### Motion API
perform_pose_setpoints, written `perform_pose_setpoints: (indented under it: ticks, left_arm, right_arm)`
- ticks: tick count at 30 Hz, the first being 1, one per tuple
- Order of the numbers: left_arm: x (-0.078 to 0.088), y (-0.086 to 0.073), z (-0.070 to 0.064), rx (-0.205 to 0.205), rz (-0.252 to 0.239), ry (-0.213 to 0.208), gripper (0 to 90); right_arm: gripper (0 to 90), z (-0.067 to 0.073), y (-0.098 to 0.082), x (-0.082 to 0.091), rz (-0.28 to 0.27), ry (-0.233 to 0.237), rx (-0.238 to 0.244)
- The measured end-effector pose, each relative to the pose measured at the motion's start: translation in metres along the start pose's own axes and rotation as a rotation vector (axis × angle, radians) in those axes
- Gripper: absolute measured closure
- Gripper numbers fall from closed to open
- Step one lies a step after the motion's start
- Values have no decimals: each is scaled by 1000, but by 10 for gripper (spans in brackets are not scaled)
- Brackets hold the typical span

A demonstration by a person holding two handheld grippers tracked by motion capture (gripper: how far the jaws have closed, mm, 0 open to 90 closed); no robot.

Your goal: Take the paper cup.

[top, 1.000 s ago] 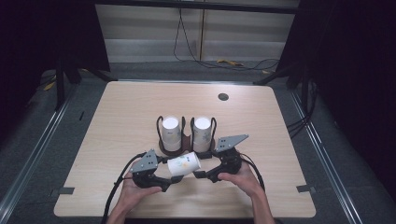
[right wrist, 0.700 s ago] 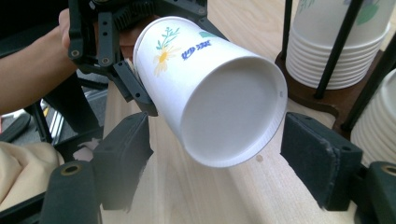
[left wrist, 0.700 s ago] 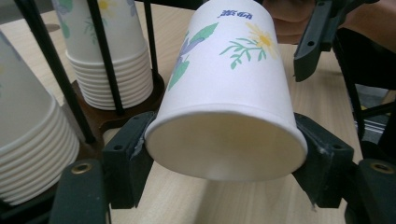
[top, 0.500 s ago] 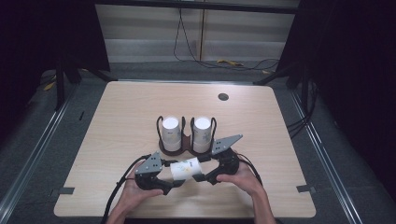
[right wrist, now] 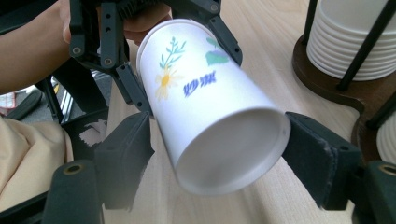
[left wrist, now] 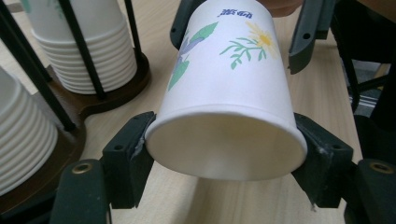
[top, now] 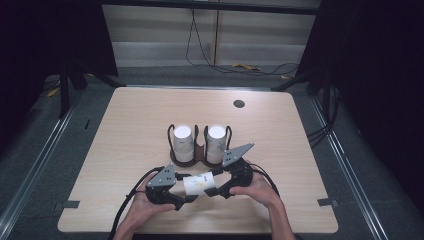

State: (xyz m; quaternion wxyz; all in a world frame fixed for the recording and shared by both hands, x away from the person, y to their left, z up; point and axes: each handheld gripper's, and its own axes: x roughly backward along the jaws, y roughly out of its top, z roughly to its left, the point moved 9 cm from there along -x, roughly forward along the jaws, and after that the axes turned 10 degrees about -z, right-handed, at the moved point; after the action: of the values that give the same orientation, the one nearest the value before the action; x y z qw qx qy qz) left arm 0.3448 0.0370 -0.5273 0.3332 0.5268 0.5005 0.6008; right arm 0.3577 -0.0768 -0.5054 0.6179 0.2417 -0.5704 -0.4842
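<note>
Wooden table [top: 135,125], floor cables [top: 260,67]

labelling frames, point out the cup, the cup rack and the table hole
cup [left wrist: 224,79], left gripper view, printed side wall
rack [top: 189,159], high view, dark wooden base
hole [top: 239,103], high view, its dark centre

White paper cup [top: 198,183] with flower print, lying sideways above table, clamped at both ends between hand-held grippers.
</note>
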Motion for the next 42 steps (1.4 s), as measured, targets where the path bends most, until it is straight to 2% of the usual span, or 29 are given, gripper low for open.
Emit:
perform_pose_setpoints:
  ticks: [1, 5, 7, 13, 19, 30, 42]
  left_arm:
    - [-1, 0, -2, 2, -1, -15, 291]
    - [-2, -2, -3, -7, 23, -14, 290]
    - [-2, -2, -3, -4, 25, -22, 290]
    - [-1, -3, -4, -5, 33, -37, 290]
    - [-1, -1, -5, 8, 17, -56, 286]
    - [1, 1, -6, 1, 5, -67, 288]
    - [3, 4, -8, 20, -18, -92, 281]
  right_arm:
    - [252, 0, 0, -1, 1, 6, 3]
    - [266, 3, 0, -4, 11, 28, 3]
    - [277, 2, -1, -5, 27, 27, 8]
    - [297, 3, -2, -5, 31, 45, 2]
    - [310, 5, -1, -2, 26, 64, 9]
    - [307, 8, 0, -3, 36, 75, 42]
    - [359, 12, 0, 1, 29, 115, 43]
